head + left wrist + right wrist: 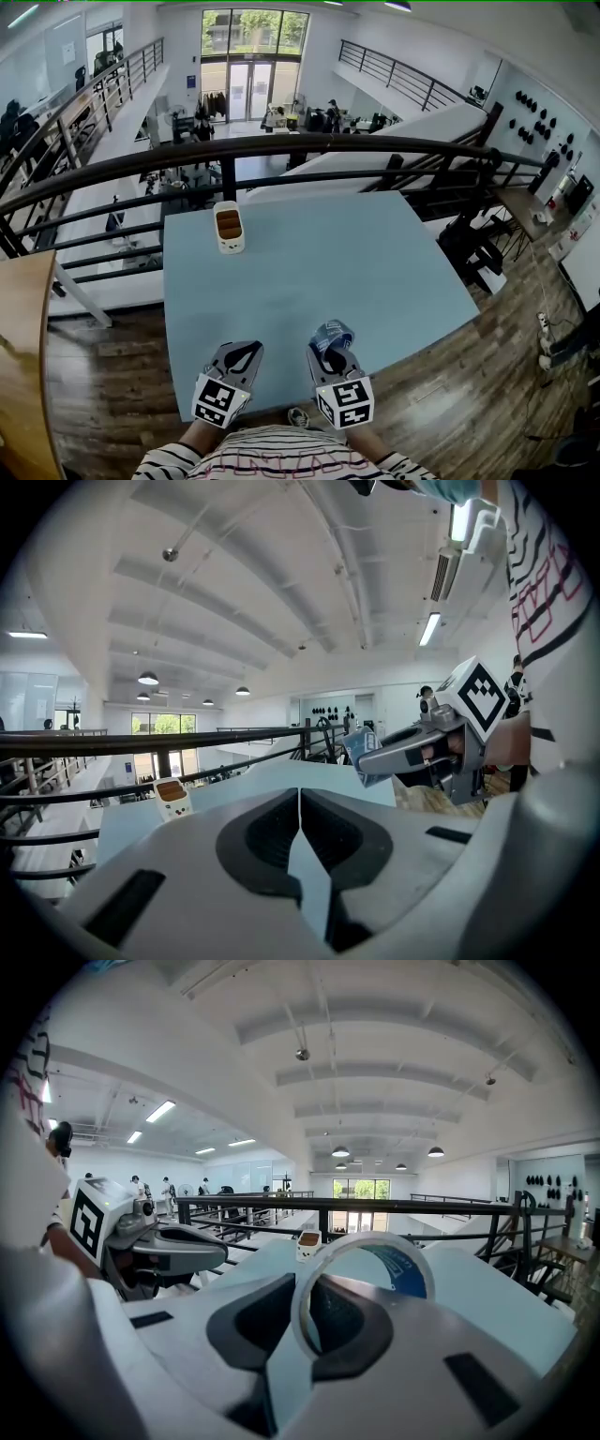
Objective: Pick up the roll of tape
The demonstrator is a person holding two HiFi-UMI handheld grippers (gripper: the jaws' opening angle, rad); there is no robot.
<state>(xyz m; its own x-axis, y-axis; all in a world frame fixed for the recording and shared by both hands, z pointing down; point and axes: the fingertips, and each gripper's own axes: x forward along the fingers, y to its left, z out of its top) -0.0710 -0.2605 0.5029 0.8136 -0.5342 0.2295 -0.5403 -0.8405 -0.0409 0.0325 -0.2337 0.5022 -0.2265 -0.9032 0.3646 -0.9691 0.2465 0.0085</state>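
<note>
The roll of tape (410, 1272) stands upright with its band clamped in the right gripper's (330, 347) fingers, low centre over the tabletop's (375, 253) near edge. The left gripper (242, 354), fingers together and empty, is just beside it.

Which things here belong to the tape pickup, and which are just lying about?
Belongs to the job:
- roll of tape
- right gripper, shut on it

Just lying about:
- small white box at the far left of the table
- left gripper, shut and empty
- black railing beyond the table
</note>
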